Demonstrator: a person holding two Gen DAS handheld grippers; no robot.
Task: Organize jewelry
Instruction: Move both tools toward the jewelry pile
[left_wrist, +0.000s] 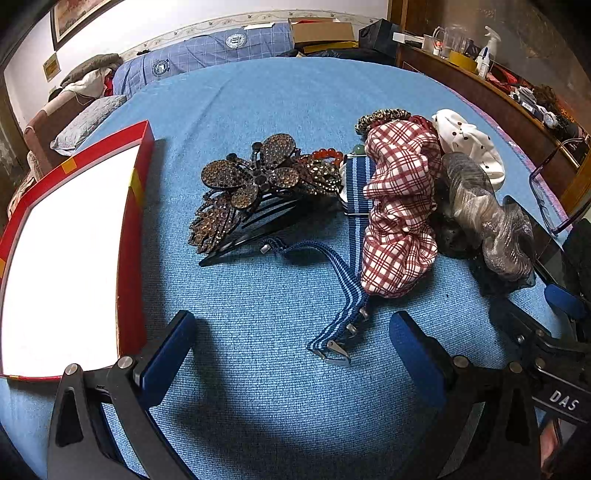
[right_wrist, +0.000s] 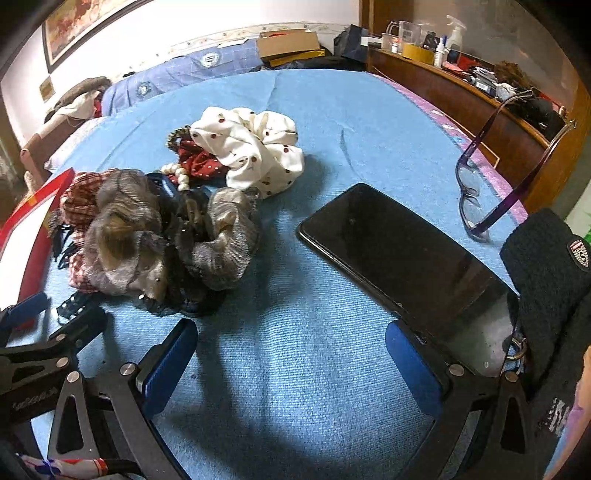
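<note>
On the blue bedspread a brown rhinestone flower hair comb (left_wrist: 251, 188) lies beside a blue striped strap (left_wrist: 351, 258), a red plaid scrunchie (left_wrist: 400, 206), a white dotted scrunchie (left_wrist: 469, 144) and a grey shimmery scrunchie (left_wrist: 487, 218). A red box with a white inside (left_wrist: 74, 258) stands at the left. My left gripper (left_wrist: 291, 350) is open and empty, just short of the strap's buckle. My right gripper (right_wrist: 291, 362) is open and empty, with the grey scrunchie (right_wrist: 155, 236), white scrunchie (right_wrist: 255, 147) and pearl beads (right_wrist: 177, 177) ahead to its left.
A black phone (right_wrist: 402, 251) lies by my right gripper's right finger. Purple glasses (right_wrist: 487, 192) stand beyond it near a black knit cuff (right_wrist: 546, 266). A wooden ledge (right_wrist: 461, 96) with bottles runs along the right. Pillows and cardboard boxes (left_wrist: 321, 33) lie at the far end.
</note>
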